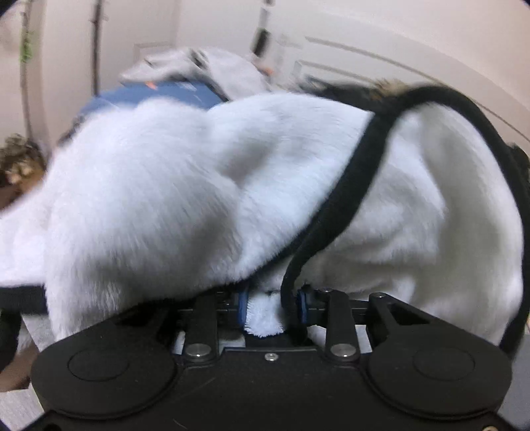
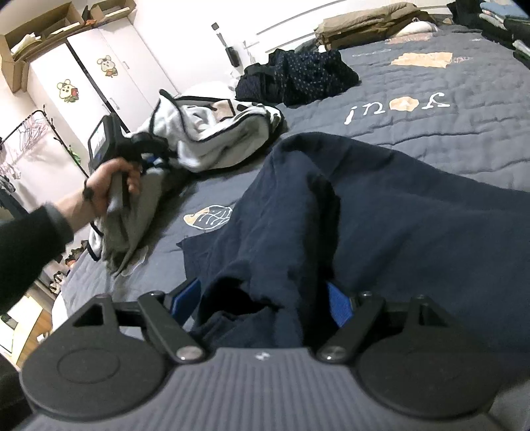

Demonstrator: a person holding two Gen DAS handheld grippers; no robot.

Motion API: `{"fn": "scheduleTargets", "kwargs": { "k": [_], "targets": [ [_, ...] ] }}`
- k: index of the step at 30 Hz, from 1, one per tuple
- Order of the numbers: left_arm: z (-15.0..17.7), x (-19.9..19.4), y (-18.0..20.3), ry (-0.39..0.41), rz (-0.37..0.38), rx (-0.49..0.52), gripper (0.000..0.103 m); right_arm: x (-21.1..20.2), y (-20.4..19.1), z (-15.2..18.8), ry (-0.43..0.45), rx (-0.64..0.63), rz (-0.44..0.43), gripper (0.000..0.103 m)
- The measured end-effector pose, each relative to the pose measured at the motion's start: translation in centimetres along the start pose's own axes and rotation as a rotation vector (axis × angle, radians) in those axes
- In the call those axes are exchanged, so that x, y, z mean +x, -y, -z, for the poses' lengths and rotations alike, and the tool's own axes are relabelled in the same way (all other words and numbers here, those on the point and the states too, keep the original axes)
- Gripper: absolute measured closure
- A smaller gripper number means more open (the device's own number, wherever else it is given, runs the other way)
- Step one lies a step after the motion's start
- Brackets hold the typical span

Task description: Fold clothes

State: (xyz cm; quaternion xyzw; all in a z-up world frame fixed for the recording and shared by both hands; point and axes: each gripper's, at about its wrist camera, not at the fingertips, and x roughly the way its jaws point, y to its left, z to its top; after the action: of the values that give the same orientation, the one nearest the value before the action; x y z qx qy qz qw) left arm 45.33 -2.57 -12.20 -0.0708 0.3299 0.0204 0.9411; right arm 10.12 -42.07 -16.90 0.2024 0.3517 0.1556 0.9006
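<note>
A white fleece garment with black trim (image 1: 198,185) fills the left wrist view. My left gripper (image 1: 272,305) is shut on a fold of it, the blue pads (image 1: 242,306) pressing fleece and trim between them. In the right wrist view a hand holds that left gripper (image 2: 154,160) at the white garment (image 2: 218,139), which is heaped on the bed's left side. A navy garment (image 2: 381,225) lies loosely bunched on the bed. Its near end sits between the wide jaws of my right gripper (image 2: 261,298), which is open and not squeezing the cloth.
The bed has a dark blue quilt (image 2: 430,132) with leaf patches. A dark dotted garment (image 2: 298,79) lies crumpled further back, and folded brown bedding (image 2: 367,23) lies beyond it. A white wardrobe (image 2: 99,73) and a clothes rack (image 2: 29,132) stand at the left.
</note>
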Motion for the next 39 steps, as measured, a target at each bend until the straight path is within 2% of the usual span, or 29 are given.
{"fn": "scheduleTargets", "kwargs": {
  "k": [2,5,7,8,10,11,12,14,18,22,24,28,33,36,39],
  "targets": [
    [-1.3,0.0,-0.5,0.015,-0.037,-0.027,0.073,-0.3,0.2,-0.2,0.005,0.005,0.001,0.023],
    [-1.5,-1.3,-0.7,0.004,-0.012,-0.036,0.069,-0.6,0.5,-0.5,0.013,0.012,0.000,0.023],
    [-0.3,-3.3,0.8,-0.023,0.054,0.000,0.049,-0.8,0.6,-0.7,0.019,0.017,-0.003,0.023],
    [0.6,-4.4,1.2,-0.030,0.081,0.027,0.044,-0.9,0.7,-0.7,0.019,0.019,-0.004,0.023],
    [2.9,-7.3,2.5,-0.022,0.119,0.086,0.021,-1.0,0.6,-0.7,0.015,0.024,-0.003,0.023],
    [4.0,-8.9,3.1,-0.006,0.130,0.112,0.016,-1.1,0.6,-0.7,0.014,0.026,-0.002,0.023],
    [5.1,-10.5,3.7,0.013,0.141,0.136,0.013,-1.2,0.6,-0.7,0.012,0.028,-0.001,0.023],
    [7.4,-14.0,5.2,0.026,0.190,0.186,0.013,-1.5,0.4,-0.5,0.009,0.024,0.001,0.023],
    [12.0,-20.3,8.4,0.026,0.328,0.215,0.006,-2.2,-0.3,0.0,0.006,0.007,-0.009,0.023],
    [16.8,-25.0,10.8,-0.003,0.478,0.235,0.006,-2.9,-0.6,0.6,0.008,0.002,-0.015,0.024],
    [18.8,-26.8,12.0,0.007,0.511,0.288,0.006,-3.2,-0.4,0.9,0.008,0.010,0.001,0.024],
    [22.8,-28.8,14.1,0.081,0.471,0.491,0.006,-4.4,0.1,1.3,0.008,0.027,0.030,0.024],
    [26.0,-28.3,15.7,0.114,0.460,0.757,0.011,-6.7,0.6,2.0,0.036,0.025,0.029,0.024],
    [27.3,-28.4,17.0,0.122,0.473,0.817,0.014,-7.7,0.5,2.7,0.050,0.011,0.018,0.024],
    [28.0,-27.8,18.1,0.110,0.473,0.848,0.032,-7.9,0.0,3.2,0.048,-0.021,-0.013,0.024]
  ]
}}
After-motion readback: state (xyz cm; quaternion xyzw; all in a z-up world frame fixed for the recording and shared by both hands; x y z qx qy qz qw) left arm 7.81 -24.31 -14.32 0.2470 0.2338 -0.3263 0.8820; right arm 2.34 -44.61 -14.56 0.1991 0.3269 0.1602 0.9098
